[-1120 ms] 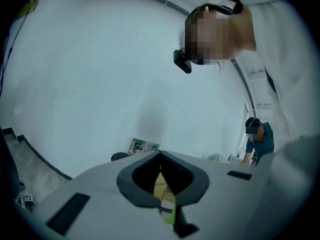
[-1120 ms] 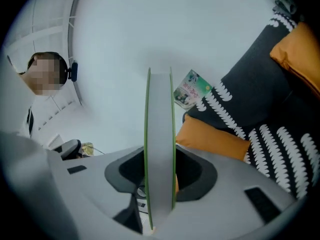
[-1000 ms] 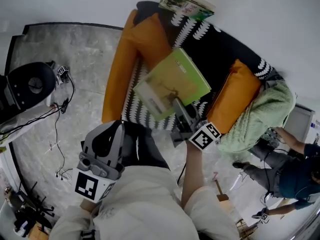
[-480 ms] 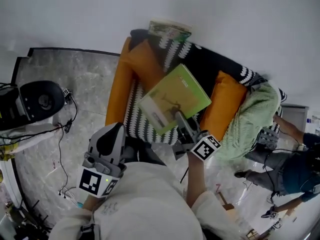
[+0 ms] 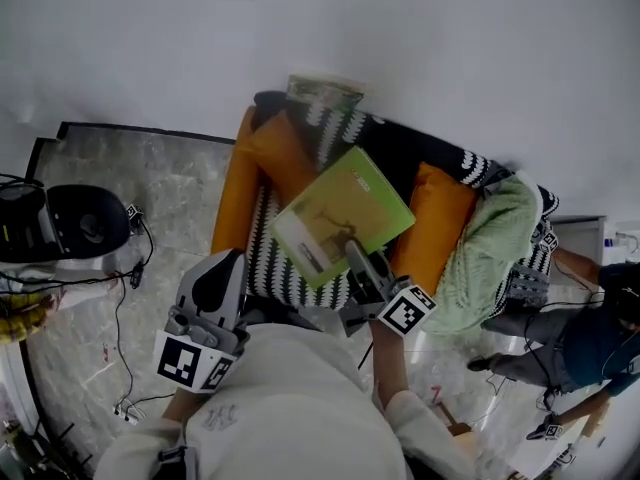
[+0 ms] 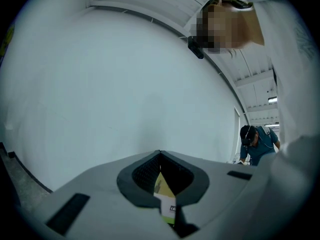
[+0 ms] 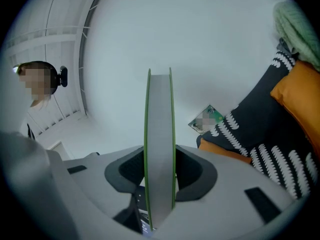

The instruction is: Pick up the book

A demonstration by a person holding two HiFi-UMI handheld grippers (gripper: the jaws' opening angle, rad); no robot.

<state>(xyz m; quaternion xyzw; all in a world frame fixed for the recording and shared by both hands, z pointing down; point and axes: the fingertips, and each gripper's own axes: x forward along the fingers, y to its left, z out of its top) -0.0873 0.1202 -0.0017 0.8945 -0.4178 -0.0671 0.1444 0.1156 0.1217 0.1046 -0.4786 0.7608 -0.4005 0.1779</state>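
The book has a light green cover and hangs in the air above the sofa seat. My right gripper is shut on its near lower edge. In the right gripper view the book stands edge-on between the jaws of the right gripper, grey pages between two green covers. My left gripper floats at the lower left, away from the book, its jaws together and holding nothing. In the left gripper view the left gripper shows its tips meeting, with a strip of the book seen beyond them.
The sofa is black with a white leaf pattern and has orange cushions. A second book lies on its back, and a green blanket is on its right arm. A black device with cables sits left. Another person bends at the right.
The right gripper has risen with the book clamped in it, so the sofa looks farther below. The left gripper has risen too, still holding nothing.
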